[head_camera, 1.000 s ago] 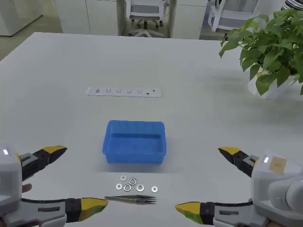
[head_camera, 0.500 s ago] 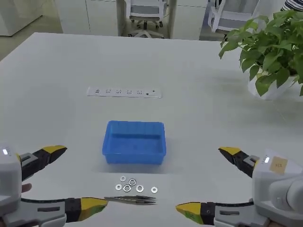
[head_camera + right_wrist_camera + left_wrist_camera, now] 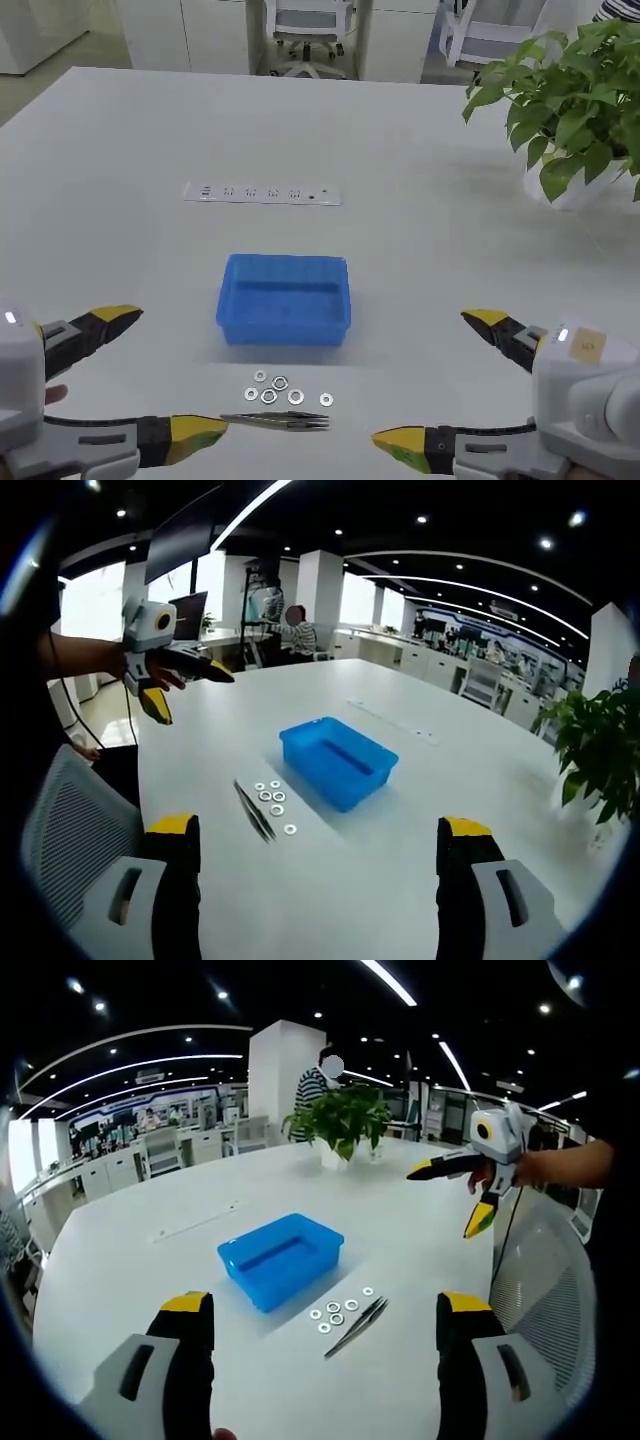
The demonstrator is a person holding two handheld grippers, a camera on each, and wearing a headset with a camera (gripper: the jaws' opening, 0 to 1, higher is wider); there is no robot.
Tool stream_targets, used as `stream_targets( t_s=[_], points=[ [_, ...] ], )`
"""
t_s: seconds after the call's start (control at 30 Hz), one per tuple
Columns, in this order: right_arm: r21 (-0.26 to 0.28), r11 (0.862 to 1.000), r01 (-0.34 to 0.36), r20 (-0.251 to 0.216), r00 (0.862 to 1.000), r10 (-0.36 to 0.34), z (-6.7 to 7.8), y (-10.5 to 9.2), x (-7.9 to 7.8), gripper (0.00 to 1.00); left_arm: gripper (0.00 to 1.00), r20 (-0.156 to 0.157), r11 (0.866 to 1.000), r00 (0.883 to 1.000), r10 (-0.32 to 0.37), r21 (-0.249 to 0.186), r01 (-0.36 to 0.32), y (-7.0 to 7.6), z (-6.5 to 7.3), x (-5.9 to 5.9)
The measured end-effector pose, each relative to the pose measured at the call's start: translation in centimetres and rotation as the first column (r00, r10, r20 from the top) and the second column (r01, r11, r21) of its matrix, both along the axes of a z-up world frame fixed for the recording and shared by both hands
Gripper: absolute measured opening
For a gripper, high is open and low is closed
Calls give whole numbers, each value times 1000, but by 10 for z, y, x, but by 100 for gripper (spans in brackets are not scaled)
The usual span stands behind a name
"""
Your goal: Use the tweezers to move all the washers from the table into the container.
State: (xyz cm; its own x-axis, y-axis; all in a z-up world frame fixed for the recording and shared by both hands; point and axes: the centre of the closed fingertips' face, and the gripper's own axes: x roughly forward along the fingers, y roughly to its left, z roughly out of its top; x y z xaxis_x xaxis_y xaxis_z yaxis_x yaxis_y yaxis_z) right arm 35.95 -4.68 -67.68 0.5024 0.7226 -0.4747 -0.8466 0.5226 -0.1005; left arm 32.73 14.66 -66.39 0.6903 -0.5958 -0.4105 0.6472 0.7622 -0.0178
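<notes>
**Both hand-held grippers hanging open, tweezers not yet lifted**

Almost nothing is moving between the earlier frames and now. We are seeing the two hand-held grippers in practically the same places, and the things on the worktop [image 3: 420, 200] are lying just as they did.

Going from the left, the left hand-held gripper [image 3: 155, 375] is hovering at the near edge with its jaws spread wide and nothing between them. In the middle, the tweezers [image 3: 280, 422] are lying flat on the worktop nearest to us. The washers [image 3: 268, 397] are sitting in a loose cluster just behind them, with one a little apart to the right. The blue container [image 3: 284, 328] is standing just beyond, with no washers inside that we can make out. On the right, the right hand-held gripper [image 3: 428, 380] is likewise hanging wide open and gripping nothing.

We are judging the pickup to be the risky step. The tweezers are thin and flat against the surface, so a jaw coming down carelessly could skid over them and shove them into the washers, scattering the cluster. The washers are flat too, so they could slip from the tips on the way to the container.
</notes>
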Motion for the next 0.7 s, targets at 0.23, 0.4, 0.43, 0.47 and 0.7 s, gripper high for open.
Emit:
stream_targets(
  t_s=[0.23,0.4,0.43,0.47,0.7],
  points=[
    [-19,1000,-8,6,1000,8,1,-2,2,100,98,-3,1000,1000,-20,14,20,0,0,2],
    [-33,999,-17,6,1000,17,1,-4,3,99,97,-6,999,999,-43,33,43,1,0,3],
    [-38,999,-20,6,1000,21,1,-4,3,99,97,-8,998,999,-49,35,49,1,0,4],
    [-43,999,-24,3,1000,24,1,-5,3,99,97,-9,998,998,-54,41,55,1,0,5],
    [-75,996,-56,5,998,57,1,-7,8,98,97,-28,993,995,-94,67,95,1,-4,7]
  ],
)
